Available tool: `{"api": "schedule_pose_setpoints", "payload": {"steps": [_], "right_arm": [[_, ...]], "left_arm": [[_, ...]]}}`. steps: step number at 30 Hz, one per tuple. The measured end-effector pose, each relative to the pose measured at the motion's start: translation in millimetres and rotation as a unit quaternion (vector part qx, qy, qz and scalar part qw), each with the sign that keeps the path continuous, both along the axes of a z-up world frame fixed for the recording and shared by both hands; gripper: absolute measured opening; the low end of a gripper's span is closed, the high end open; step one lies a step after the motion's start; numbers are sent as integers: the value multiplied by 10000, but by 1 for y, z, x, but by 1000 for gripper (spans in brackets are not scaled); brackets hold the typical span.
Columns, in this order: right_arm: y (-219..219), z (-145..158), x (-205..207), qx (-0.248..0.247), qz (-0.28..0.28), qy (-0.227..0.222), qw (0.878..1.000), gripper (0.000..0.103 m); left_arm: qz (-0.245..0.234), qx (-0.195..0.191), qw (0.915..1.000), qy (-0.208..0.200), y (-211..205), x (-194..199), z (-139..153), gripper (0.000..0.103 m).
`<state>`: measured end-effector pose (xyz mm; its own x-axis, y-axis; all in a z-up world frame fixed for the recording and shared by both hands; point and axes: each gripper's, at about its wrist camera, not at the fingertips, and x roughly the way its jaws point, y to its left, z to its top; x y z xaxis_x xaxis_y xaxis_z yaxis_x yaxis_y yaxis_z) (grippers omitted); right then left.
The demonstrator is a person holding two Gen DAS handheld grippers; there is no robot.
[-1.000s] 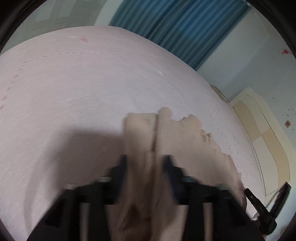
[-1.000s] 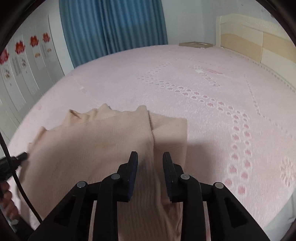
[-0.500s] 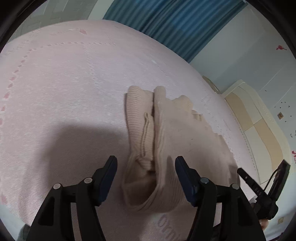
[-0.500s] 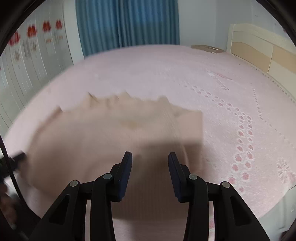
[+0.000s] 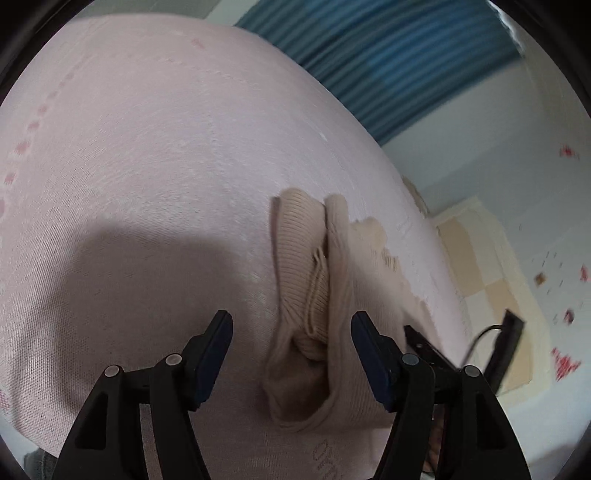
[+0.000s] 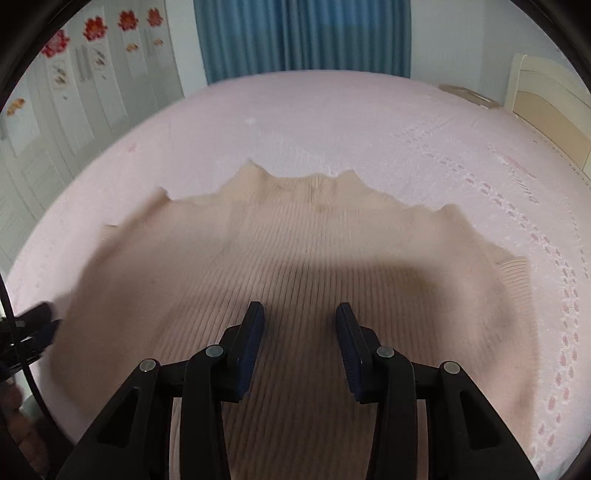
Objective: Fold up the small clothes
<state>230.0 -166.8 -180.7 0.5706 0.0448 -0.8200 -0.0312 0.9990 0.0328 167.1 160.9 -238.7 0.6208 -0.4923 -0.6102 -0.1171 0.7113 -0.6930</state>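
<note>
A beige ribbed knit garment (image 6: 295,266) lies spread on the pink bed cover (image 6: 332,122), its scalloped edge at the far side. In the left wrist view the garment (image 5: 314,295) shows a bunched fold at its near end. My left gripper (image 5: 291,328) is open and empty, its fingers either side of that fold and just above it. My right gripper (image 6: 299,321) is open and empty above the middle of the garment. The other gripper's tip shows at the left edge of the right wrist view (image 6: 33,325).
The pink bed cover (image 5: 147,147) spreads wide around the garment. Blue curtains (image 6: 303,33) hang at the far wall. A cream headboard (image 6: 550,107) stands at the right. White wardrobe doors (image 6: 74,92) with flower stickers stand at the left. A black cable (image 6: 14,332) runs at the lower left.
Both grippers have opened and let go of the garment. The cloth now lies flatter and more spread on the bed. Both grippers have drawn back a little.
</note>
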Motion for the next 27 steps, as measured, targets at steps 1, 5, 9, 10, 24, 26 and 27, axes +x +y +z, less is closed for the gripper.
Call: {"api": "schedule_pose_setpoints", "payload": {"steps": [1,5,9,10,24,26,27], "right_arm": [[3,-1,7,-70,-21,42,10000,43],[6,-7,41,-199,-234,364,9989,43],[3,-16,72,-160,-554,698,9959,43],[5,-17,77,-244,-578,704,9955,43],[18,9,19,-470,-252,695,9962,46],[20,11,-10,-377,-221,783,9960,46],[22,13,-25,-458,-151,762,9959,46]], "left_arm": [[26,-133,9999,45,4,1,-4,65],[15,-304,9995,37,6,3,-9,65],[-104,-304,9995,34,1,3,-11,65],[-123,-300,9995,40,0,4,-11,65],[-501,335,9982,12,-34,22,-5,68],[-696,551,9960,70,-47,34,-3,67],[-777,654,9948,69,-52,38,-2,67]]}}
